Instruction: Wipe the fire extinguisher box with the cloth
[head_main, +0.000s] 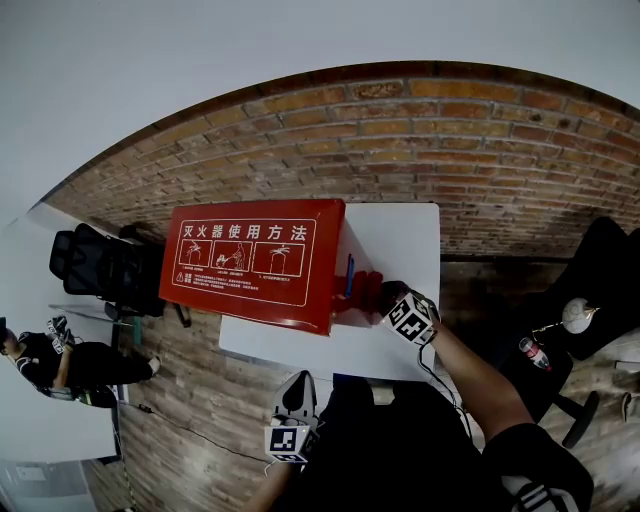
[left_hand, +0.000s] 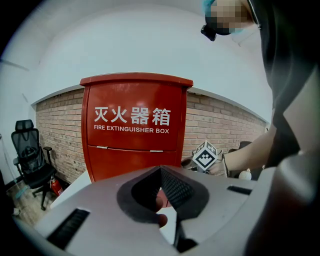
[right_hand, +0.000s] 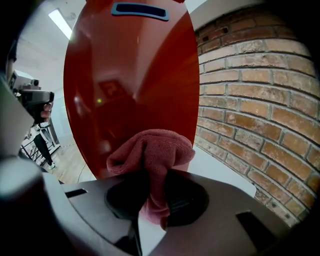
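The red fire extinguisher box stands on a white table; its front with white lettering faces my left gripper. My right gripper is at the box's right side, shut on a pink-red cloth. The bunched cloth sits just before the glossy red side panel, below a blue handle slot; whether it touches the panel is unclear. My left gripper hangs in front of the table's near edge, apart from the box. Its jaws meet at the tips with nothing between them.
A brick wall runs behind the table. A black office chair and a small floor extinguisher stand left of the table. A person is at the far left. A bottle is at the right.
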